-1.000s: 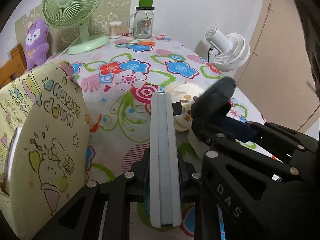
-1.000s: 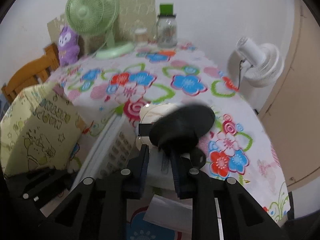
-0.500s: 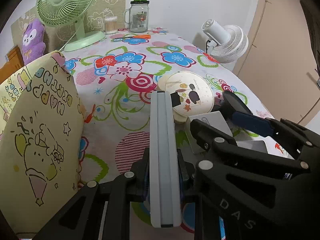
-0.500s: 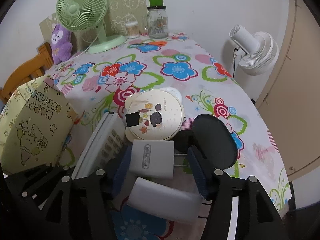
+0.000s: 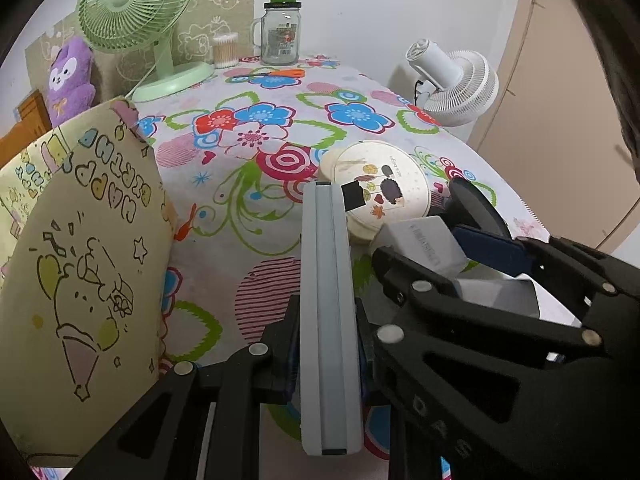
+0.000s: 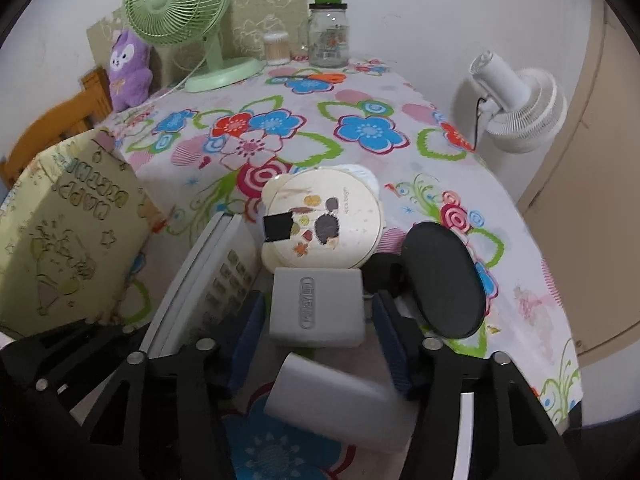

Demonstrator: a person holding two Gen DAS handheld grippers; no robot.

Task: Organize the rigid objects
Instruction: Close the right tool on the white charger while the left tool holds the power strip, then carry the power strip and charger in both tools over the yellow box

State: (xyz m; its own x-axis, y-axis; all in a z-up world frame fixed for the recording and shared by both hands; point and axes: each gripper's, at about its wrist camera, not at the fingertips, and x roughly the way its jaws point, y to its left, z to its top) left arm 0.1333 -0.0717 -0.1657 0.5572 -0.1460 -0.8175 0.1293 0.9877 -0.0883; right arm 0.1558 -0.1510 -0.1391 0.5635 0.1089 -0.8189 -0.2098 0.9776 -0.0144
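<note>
Pinching a slim grey remote [image 5: 328, 320] edge-on between its pads, the left gripper [image 5: 326, 356] holds a stiff, light, smooth slab best gripped mid-length. The right gripper [image 6: 318, 336] stands spread, straddling a white charger block [image 6: 318, 306] without visible contact; a round tin [image 6: 322, 220] lies just beyond.

Green fan [image 6: 176, 4], purple plush [image 6: 128, 70], glass jar [image 6: 329, 38] at the flowered table's [image 6: 360, 92] far edge.

Two fans — one green [image 6: 178, 2], one white [image 6: 520, 108] — two grey blocks [image 6: 318, 306] [image 6: 334, 406], one round tin [image 6: 324, 220], one jar [image 6: 328, 34].
</note>
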